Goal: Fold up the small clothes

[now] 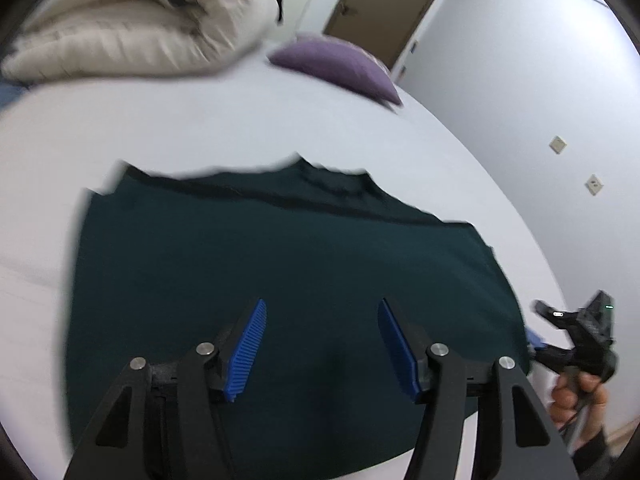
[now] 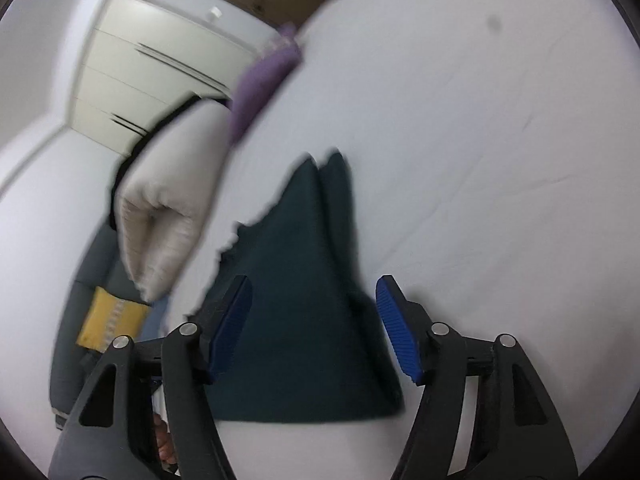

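Note:
A dark teal garment (image 1: 280,272) lies flat on the white bed sheet (image 1: 100,128), with a folded layer along its far edge. My left gripper (image 1: 322,312) is open and empty, hovering over the garment's near part. My right gripper (image 2: 314,292) is open and empty above the same garment (image 2: 304,300), near its right end. The right gripper also shows in the left wrist view (image 1: 576,332) at the garment's right edge, held by a hand.
A rolled cream duvet (image 1: 132,20) lies at the far left of the bed. A purple pillow (image 1: 340,64) sits at the far edge. A wall (image 1: 520,80) and a brown door (image 1: 384,4) stand beyond. A grey sofa with a yellow cushion (image 2: 110,320) is beside the bed.

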### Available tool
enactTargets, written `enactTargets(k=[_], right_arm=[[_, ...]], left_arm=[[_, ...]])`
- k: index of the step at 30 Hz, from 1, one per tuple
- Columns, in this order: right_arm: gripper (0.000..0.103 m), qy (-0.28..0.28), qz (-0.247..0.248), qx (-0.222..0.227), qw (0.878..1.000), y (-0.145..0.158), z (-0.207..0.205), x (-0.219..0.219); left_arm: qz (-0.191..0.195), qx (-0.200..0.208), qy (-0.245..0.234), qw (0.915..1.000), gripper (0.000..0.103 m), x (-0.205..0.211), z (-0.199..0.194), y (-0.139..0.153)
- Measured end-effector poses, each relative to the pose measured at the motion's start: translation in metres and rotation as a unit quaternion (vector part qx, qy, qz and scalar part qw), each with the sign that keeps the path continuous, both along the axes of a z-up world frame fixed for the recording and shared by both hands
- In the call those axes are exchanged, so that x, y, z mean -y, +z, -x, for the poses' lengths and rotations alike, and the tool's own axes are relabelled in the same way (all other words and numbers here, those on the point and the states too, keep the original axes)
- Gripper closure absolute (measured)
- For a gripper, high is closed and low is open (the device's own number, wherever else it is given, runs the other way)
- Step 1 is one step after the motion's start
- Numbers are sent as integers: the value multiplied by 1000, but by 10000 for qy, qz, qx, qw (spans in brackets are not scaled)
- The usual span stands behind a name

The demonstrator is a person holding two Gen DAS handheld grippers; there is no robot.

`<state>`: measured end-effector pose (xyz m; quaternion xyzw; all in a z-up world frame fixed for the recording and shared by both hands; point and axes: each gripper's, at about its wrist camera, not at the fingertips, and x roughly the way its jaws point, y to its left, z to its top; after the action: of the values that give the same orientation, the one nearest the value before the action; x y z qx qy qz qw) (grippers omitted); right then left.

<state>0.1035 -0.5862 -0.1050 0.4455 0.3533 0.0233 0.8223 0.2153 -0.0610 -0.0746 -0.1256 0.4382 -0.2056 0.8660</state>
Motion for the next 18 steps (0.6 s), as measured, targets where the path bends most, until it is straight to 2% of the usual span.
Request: enactTargets(k=[4, 12, 13, 15, 18], right_arm=[[39, 224, -249, -263, 9991, -20, -30, -14], [42, 749, -470, -337, 9955, -26, -69, -29], [44, 812, -467, -354, 9950, -28, -72, -32], [59, 860, -427, -440, 9944, -32, -78, -39], [74, 808, -516, -544, 9939, -39, -78, -41]], left_arm=[[-166, -215, -65, 9996, 41, 24, -11, -27], [-316, -239, -175, 9991, 41, 31, -15, -36], [-297, -244, -169, 9991, 41, 30, -15, -37], [-308, -246, -168, 9991, 41, 31, -15, -38], [-385, -212, -189, 9989, 41, 35, -15, -39]])
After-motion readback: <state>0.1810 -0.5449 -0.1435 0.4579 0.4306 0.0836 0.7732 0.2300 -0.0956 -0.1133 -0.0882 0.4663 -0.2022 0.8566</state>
